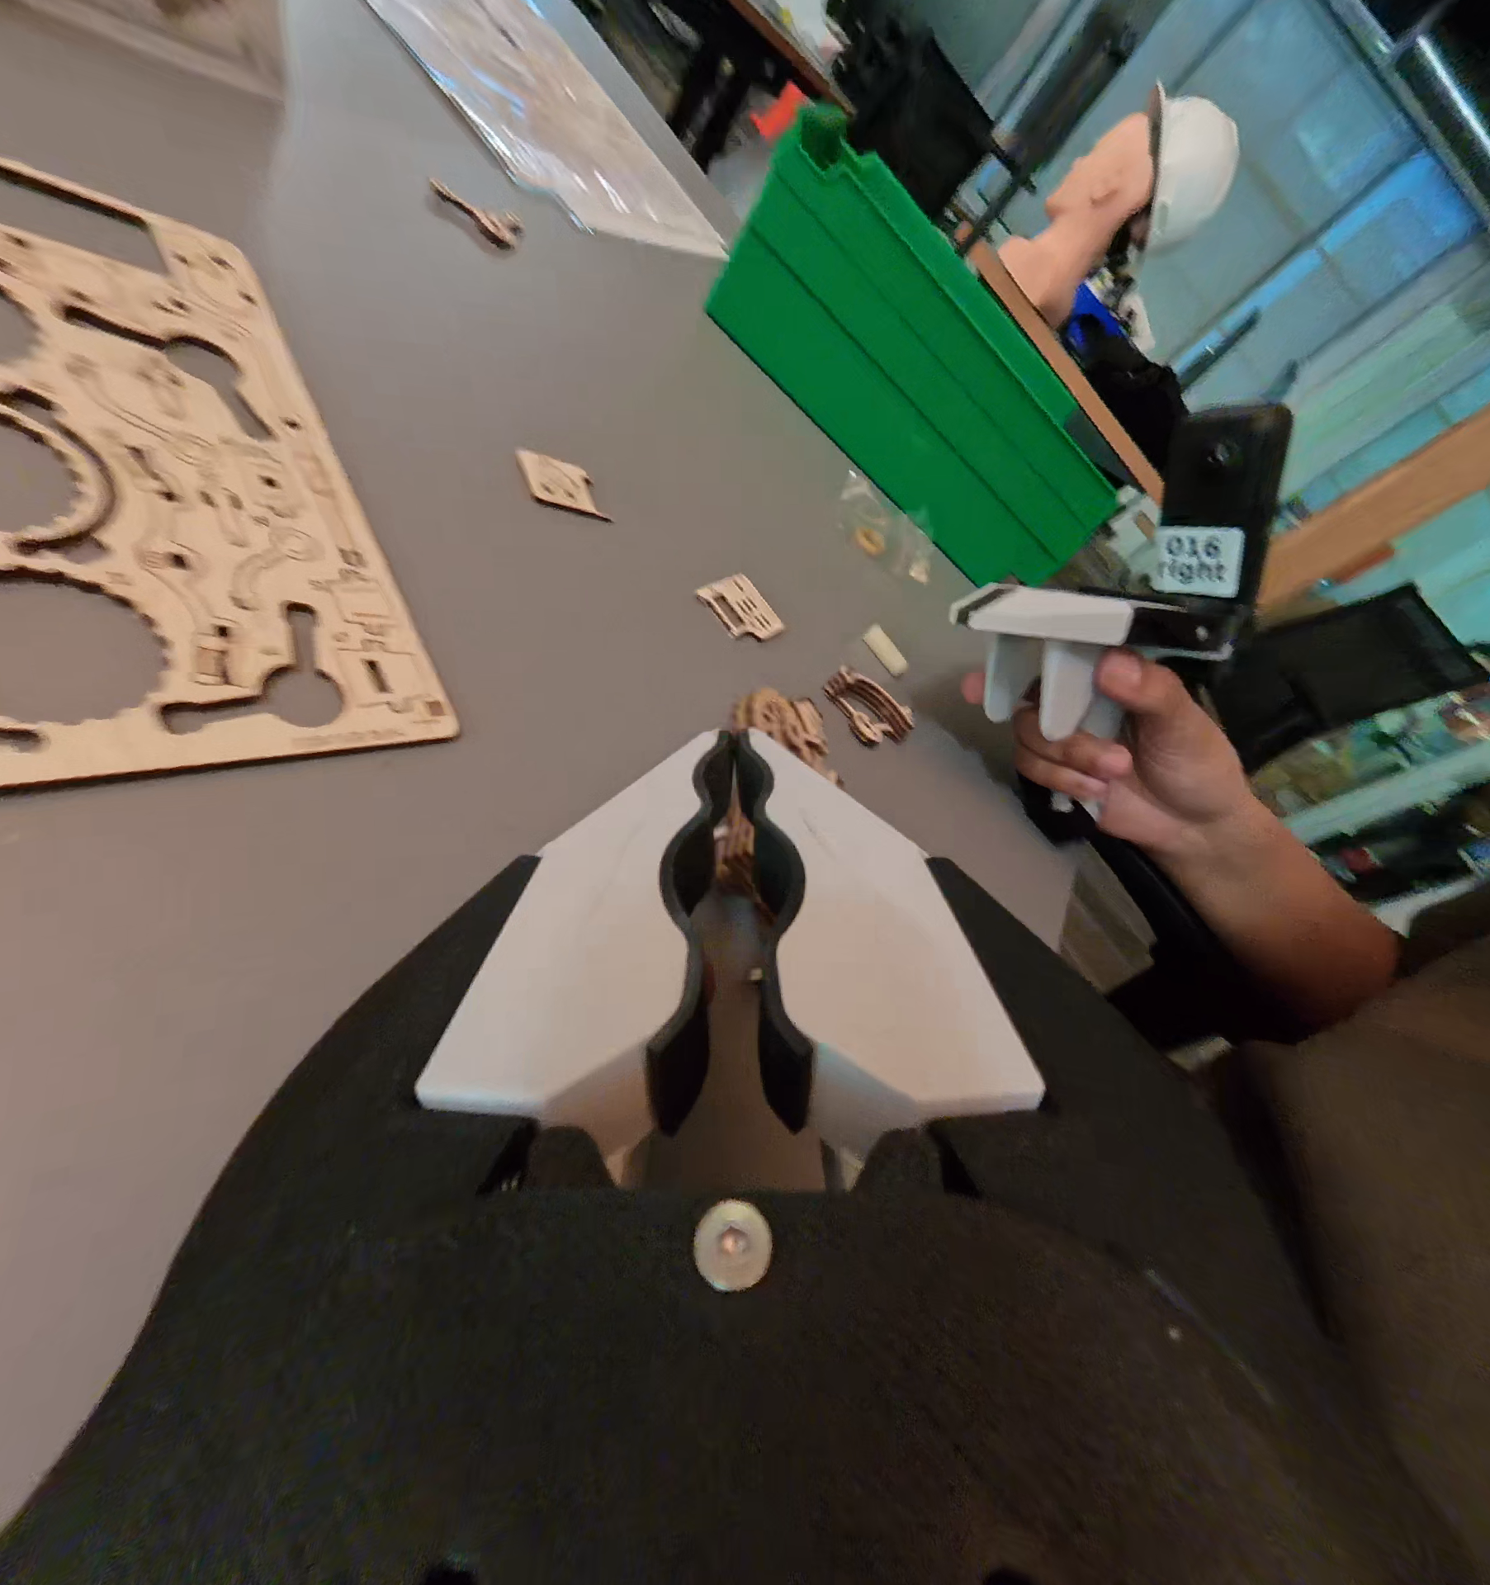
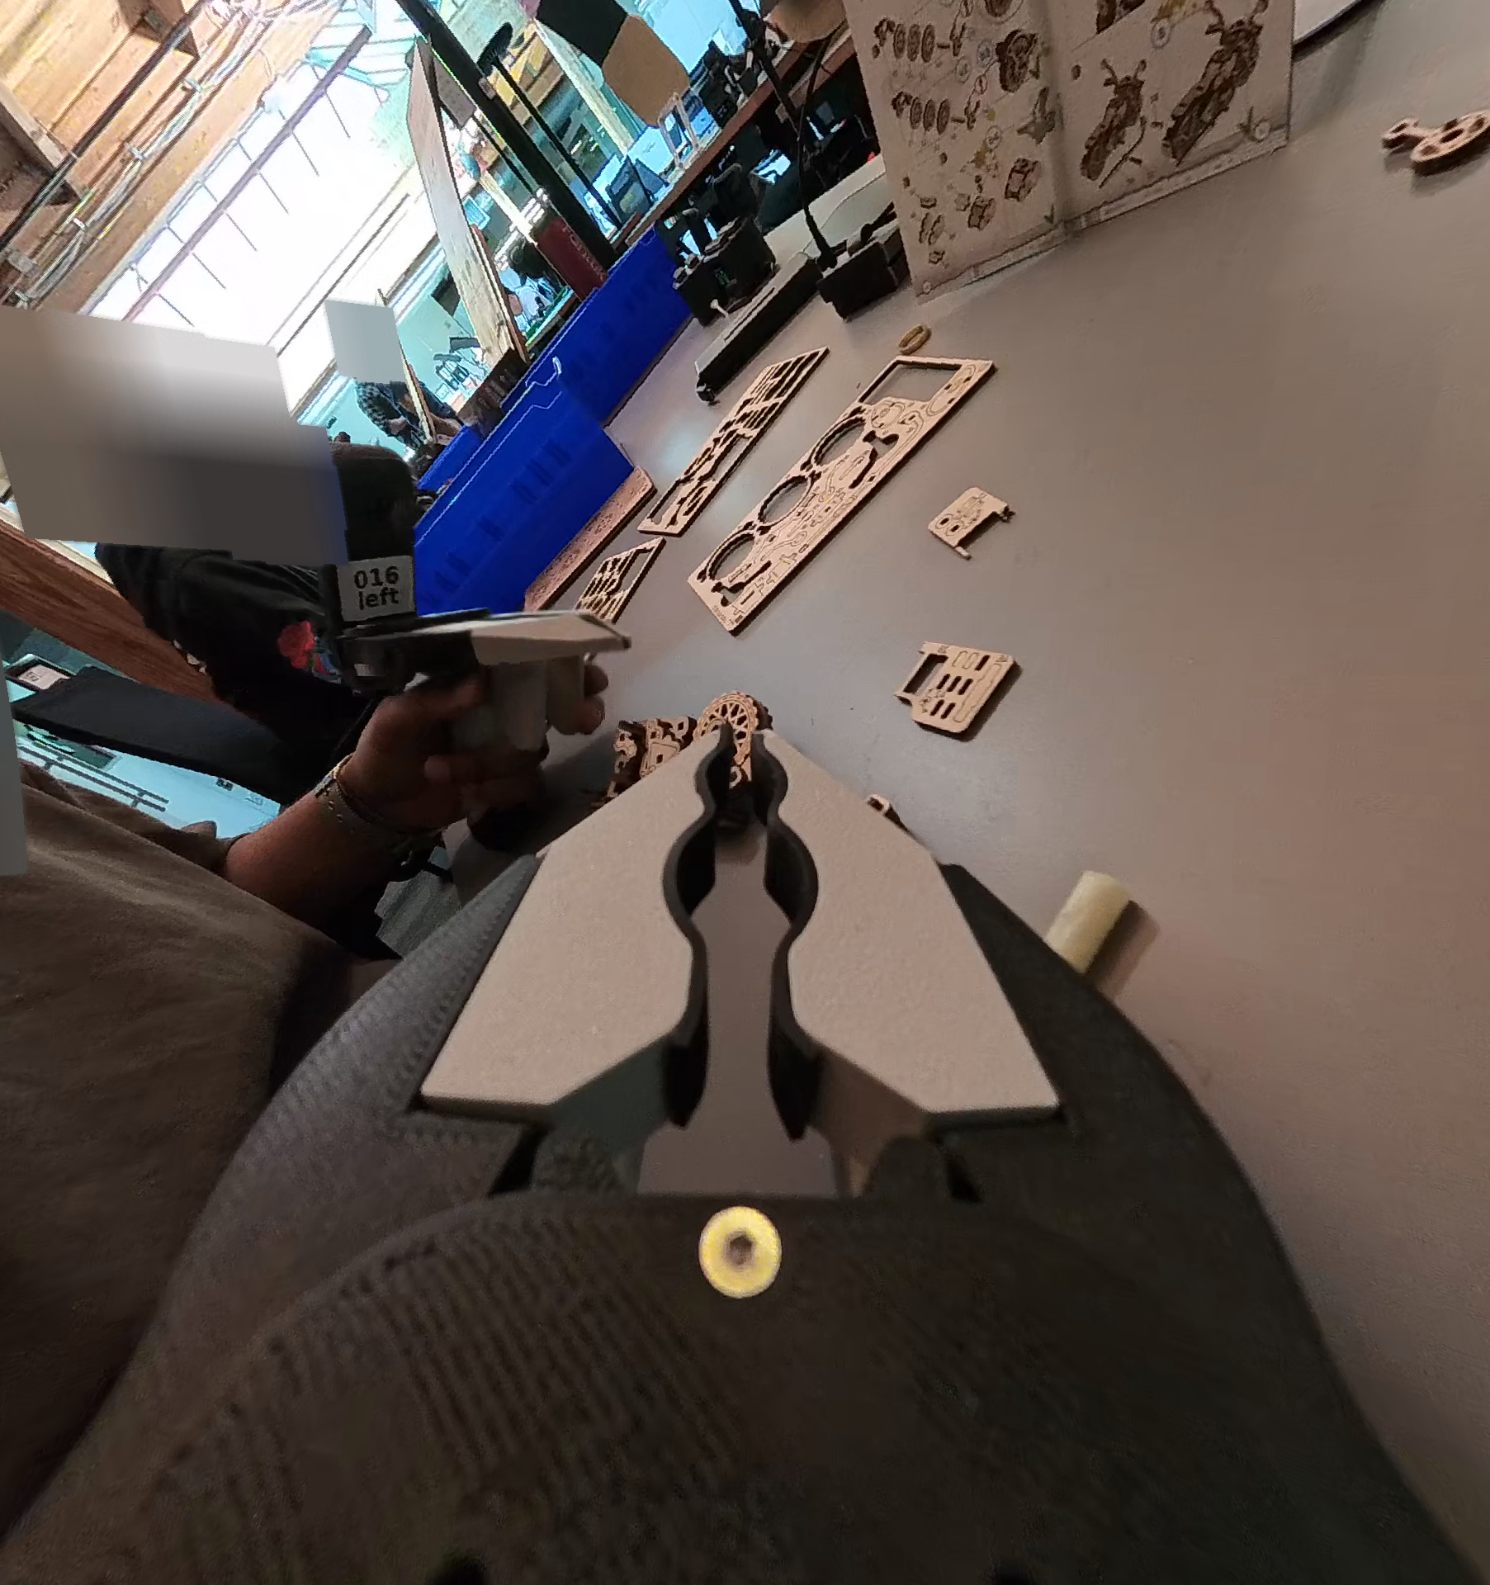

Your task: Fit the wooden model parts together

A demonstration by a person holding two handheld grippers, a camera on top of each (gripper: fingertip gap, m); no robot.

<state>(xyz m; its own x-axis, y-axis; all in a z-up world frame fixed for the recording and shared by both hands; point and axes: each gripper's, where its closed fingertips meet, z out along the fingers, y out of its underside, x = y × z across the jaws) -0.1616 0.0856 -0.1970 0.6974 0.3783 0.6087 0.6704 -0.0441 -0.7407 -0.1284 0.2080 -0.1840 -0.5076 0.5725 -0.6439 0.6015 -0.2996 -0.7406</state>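
Observation:
A part-built wooden model (image 1: 777,719) with a gear wheel lies on the grey table (image 1: 484,360) near its edge. It also shows in the right wrist view (image 2: 728,714). My left gripper (image 1: 733,744) hovers over it with its tips touching; wood shows through the gap behind them. From the right wrist view the left gripper (image 2: 612,639) has nothing hanging from it. My right gripper (image 2: 739,744) points at the gear wheel with a narrow gap between its tips. From the left wrist view it (image 1: 968,611) is raised off the table, apart from the model.
A punched-out wooden sheet (image 1: 166,515) lies to the left, with small loose parts (image 1: 741,607) and a curved part (image 1: 865,703). A pale cylinder (image 2: 1088,918) lies near my right gripper. Green bins (image 1: 895,360), blue bins (image 2: 535,480) and an instruction sheet (image 2: 1084,111) line the far side. About 15 centimetres separates my left fingertips from my right. To reach the pale cylinder (image 2: 1088,918) in a straight line is about 8 centimetres for my right fingers, about 20 centimetres for my left.

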